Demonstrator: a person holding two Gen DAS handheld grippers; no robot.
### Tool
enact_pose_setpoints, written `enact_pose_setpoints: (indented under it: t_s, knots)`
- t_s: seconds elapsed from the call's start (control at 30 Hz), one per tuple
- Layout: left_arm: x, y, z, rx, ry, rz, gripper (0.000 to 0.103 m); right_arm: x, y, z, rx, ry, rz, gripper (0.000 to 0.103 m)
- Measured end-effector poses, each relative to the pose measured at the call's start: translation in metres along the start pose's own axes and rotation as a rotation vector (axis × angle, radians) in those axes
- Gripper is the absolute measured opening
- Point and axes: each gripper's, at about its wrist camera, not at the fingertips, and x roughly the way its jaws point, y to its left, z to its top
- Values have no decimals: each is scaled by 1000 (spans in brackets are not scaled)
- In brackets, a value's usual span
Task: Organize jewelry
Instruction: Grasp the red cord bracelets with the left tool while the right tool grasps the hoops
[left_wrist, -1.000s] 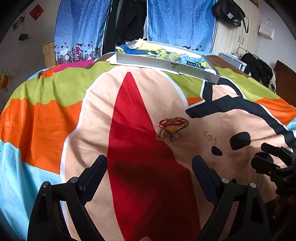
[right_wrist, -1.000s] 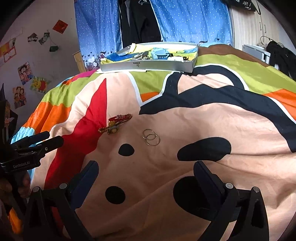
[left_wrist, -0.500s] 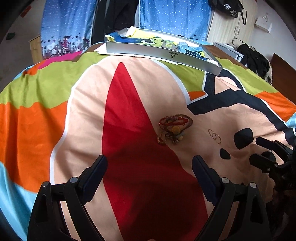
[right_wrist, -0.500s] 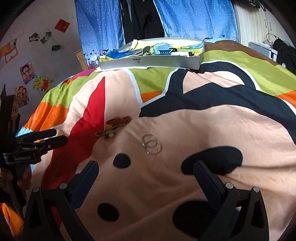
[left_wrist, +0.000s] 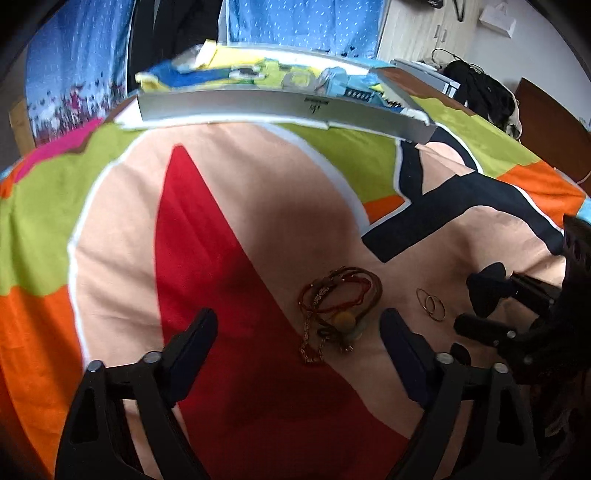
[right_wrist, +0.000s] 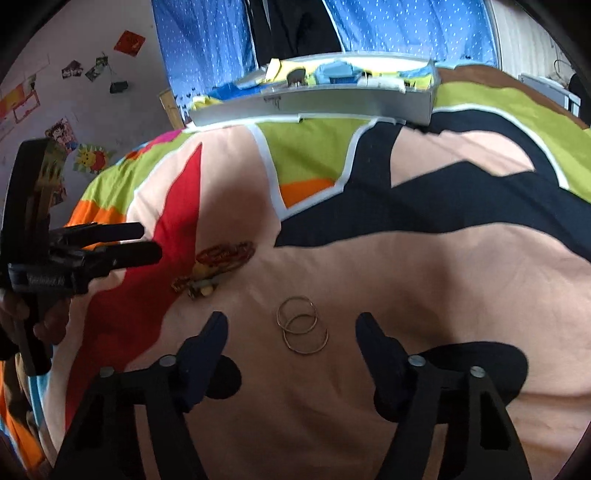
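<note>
A tangle of red and brown bracelets with a yellow bead and a gold chain (left_wrist: 338, 308) lies on the colourful bed cover, just ahead of my open left gripper (left_wrist: 299, 325) and slightly right of its middle. Two thin hoop earrings (right_wrist: 301, 325) lie overlapping between the fingers of my open right gripper (right_wrist: 291, 325). The hoop earrings (left_wrist: 430, 304) also show in the left wrist view, with the right gripper (left_wrist: 476, 306) beside them. The bracelets (right_wrist: 218, 264) and the left gripper (right_wrist: 147, 242) appear at the left of the right wrist view. Nothing is held.
A long grey tray (left_wrist: 280, 109) with blue and yellow compartments and small items sits at the far end of the bed (right_wrist: 424, 277). Blue curtains and dark clothes hang behind it. A hand (right_wrist: 22, 317) holds the left gripper's handle.
Both grippers have moved forward and down toward the bed. The bracelets now sit close before the left fingers and the hoops between the right fingers. Both stay open.
</note>
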Motion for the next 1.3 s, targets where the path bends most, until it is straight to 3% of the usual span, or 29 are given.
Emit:
enact_pose_setpoints:
  t_s: [0.1, 0.3, 0.43, 0.7, 1.13, 1.27, 1.3]
  knots:
    - [15, 15, 3, -63, 42, -53, 57, 7, -3, 0, 15, 17, 1, 64]
    - [43, 35, 6, -188, 127, -175, 33, 15, -4, 2, 17, 28, 10, 49]
    - [53, 42, 11, -219, 160, -202, 31, 21, -6, 2, 30, 43, 25, 43]
    - [52, 62, 25, -325, 178, -231, 31, 25, -14, -3, 62, 58, 37, 42]
    - [56, 55, 23, -288, 205, -143, 30, 30, -14, 0, 70, 76, 42, 42]
    - [59, 47, 21, -248, 207, -102, 3, 30, -13, -1, 74, 77, 55, 36]
    - [60, 46, 21, -248, 206, -104, 3, 31, -12, -1, 75, 78, 61, 30]
